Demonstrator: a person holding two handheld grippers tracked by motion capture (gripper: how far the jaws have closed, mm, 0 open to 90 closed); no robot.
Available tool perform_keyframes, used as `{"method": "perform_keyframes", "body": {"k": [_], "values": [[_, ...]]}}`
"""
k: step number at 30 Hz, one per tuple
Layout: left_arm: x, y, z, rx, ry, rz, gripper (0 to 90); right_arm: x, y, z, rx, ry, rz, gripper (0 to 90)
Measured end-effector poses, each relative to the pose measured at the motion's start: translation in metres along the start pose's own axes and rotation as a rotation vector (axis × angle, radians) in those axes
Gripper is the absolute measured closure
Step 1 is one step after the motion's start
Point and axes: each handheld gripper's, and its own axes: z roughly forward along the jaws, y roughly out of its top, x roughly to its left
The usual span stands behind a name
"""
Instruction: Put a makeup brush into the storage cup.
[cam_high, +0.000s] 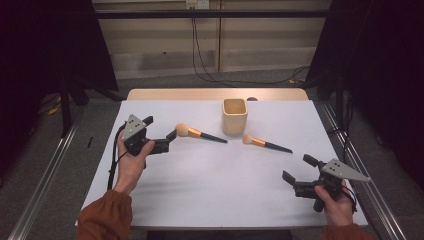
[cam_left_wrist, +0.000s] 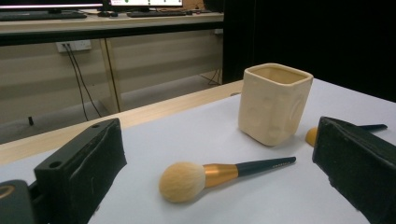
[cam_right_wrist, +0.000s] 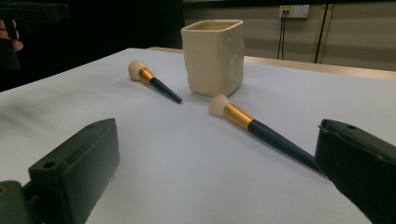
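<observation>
Both brushes on the table, cup empty; nothing picked up yet.
Near us, our right gripper (cam_high: 295, 175) and left gripper (cam_high: 161, 132) hold jaws spread, gripping nothing; farther off lie the small brush (cam_high: 265, 143) and large brush (cam_high: 200, 133), beside the cup (cam_high: 234, 116).

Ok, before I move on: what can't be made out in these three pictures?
- Cup contents: its own walls hide the inside in the high view, left gripper view and right gripper view.
- Smaller brush: the left gripper's near jaw covers most of it in the left gripper view.
- Smaller brush's handle tip: behind the right gripper's jaw in the right gripper view.
- Handle print on the larger brush: too small.
</observation>
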Motion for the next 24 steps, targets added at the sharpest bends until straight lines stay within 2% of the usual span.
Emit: {"method": "perform_keyframes", "body": {"k": [1, 5, 10, 11, 13, 20, 24], "values": [[0.0, 0.001, 0.002, 0.004, 0.001, 0.012, 2.2, 0.0, 0.0, 0.0, -0.001, 0.002, -0.001, 0.0], [0.0, 0.006, 0.008, 0.003, -0.016, 0.013, 2.2, 0.0, 0.0, 0.0, -0.001, 0.003, -0.003, 0.0], [0.0, 0.012, 0.018, -0.003, -0.013, 0.019, 2.2, 0.0, 0.0, 0.0, -0.001, 0.007, 0.0, 0.0], [-0.001, 0.013, 0.02, -0.002, -0.019, 0.011, 2.2, 0.0, 0.0, 0.0, -0.002, 0.007, 0.001, 0.0], [-0.004, 0.018, 0.025, -0.002, -0.033, 0.022, 2.2, 0.0, 0.0, 0.0, 0.0, 0.006, 0.0, 0.0], [0.0, 0.025, 0.041, -0.01, -0.02, 0.023, 2.2, 0.0, 0.0, 0.0, -0.002, 0.011, -0.006, 0.0], [0.006, 0.02, 0.055, 0.019, -0.012, 0.001, 2.2, 0.001, 0.0, 0.0, -0.001, 0.012, -0.004, 0.0]]}}
